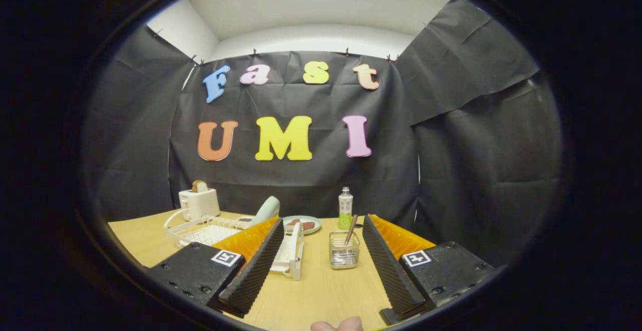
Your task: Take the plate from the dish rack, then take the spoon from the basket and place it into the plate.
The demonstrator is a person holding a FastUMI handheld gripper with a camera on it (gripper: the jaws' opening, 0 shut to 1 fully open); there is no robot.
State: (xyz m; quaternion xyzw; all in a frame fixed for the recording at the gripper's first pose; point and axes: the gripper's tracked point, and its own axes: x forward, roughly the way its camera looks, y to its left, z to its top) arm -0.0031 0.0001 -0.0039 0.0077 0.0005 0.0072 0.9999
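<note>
A pale plate (267, 209) stands on edge in the white wire dish rack (200, 229), beyond my left finger. A small wire basket (344, 252) sits on the wooden table (321, 291) between my fingers, nearer the right one. A spoon (350, 229) leans in it, handle up. My gripper (323, 224) is open and wide, with nothing between its fingers, and it hangs above the table short of both rack and basket. The left finger hides part of the rack's near end.
A white toaster (199, 202) with bread stands behind the rack. A flat plate with food (304, 224) and a green-labelled bottle (345, 208) sit at the table's back. A person's fingertip (337, 325) shows below my fingers. Black cloth walls close in the table.
</note>
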